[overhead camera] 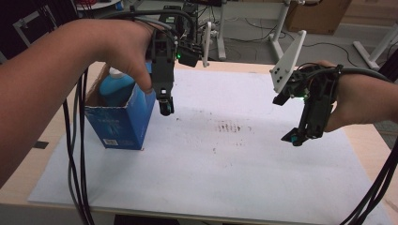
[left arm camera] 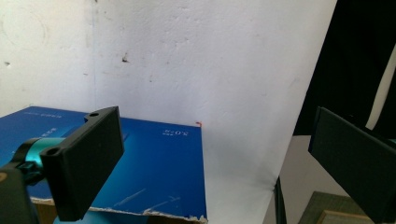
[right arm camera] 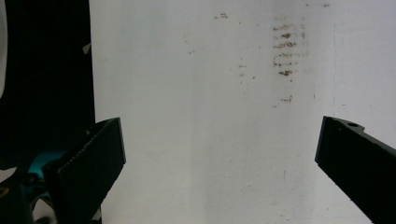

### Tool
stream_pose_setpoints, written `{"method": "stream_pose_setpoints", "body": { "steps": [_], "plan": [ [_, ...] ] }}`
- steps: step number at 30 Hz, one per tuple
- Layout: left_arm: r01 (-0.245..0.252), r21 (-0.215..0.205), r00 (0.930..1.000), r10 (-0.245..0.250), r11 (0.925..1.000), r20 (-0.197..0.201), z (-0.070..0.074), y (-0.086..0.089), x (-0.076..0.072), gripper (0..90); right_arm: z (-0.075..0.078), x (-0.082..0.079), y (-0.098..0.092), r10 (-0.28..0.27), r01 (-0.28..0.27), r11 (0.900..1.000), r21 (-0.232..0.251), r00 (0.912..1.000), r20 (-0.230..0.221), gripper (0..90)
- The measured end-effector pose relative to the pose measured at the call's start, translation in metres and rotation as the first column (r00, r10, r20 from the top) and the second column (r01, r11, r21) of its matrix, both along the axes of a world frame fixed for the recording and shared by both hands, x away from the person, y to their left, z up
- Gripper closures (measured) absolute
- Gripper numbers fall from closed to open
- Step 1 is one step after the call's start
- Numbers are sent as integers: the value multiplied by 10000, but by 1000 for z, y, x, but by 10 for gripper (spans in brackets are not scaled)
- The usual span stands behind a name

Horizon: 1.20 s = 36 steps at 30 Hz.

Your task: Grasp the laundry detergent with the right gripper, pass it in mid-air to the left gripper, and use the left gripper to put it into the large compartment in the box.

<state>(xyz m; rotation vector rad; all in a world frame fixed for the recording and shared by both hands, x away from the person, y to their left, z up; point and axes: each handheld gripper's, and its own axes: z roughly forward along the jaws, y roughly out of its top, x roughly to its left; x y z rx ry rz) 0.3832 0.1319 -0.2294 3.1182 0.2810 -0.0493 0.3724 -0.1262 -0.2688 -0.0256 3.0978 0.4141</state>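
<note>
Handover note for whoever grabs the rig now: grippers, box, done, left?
Left gripper: open, holding nothing, hanging beside the right wall of the open blue carton.
Right gripper: open, holding nothing, above the white sheet, apart from the carton.
Blue bottle: standing inside the carton, cap showing above the rim.
Done: bottle in the carton.
Left: probably closing the carton; flaps not visible.

Box (overhead camera: 123, 123) lettering too small
</note>
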Motion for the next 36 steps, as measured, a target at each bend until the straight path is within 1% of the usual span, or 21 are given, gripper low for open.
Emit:
{"method": "stream_pose_setpoints", "body": {
  "steps": [4,11,18,21,22,26,32,36],
  "plan": [
    [61,-99,10000,-62,9999,-50,0,-1,1,20,0,0,-1,-19,19,10000,-43,10000,-61,7],
    [87,-101,9999,-88,9999,-60,-1,-4,0,17,1,0,-1,-20,20,10000,-4,10000,-20,7],
    [87,-125,10000,-88,9999,-26,0,-3,-1,17,2,-1,-2,-34,33,10000,69,10000,46,7],
    [85,-181,10000,-85,9998,10,1,-3,-2,17,2,-1,-1,-65,65,10000,19,10000,19,7],
    [139,-161,9999,-138,9998,27,2,-3,-2,17,2,-1,-1,-59,59,10000,33,10000,29,7],
    [95,-111,9999,-94,9999,34,2,-2,-1,17,1,-1,1,-6,5,10000,73,10000,78,7],
    [93,-208,10000,-92,9997,24,2,-2,-2,17,2,-2,4,17,-18,10000,91,10000,78,7],
    [103,-145,9999,-103,9998,24,1,-2,-1,17,2,-1,4,-28,28,10000,54,10000,32,7]
  ]
}}
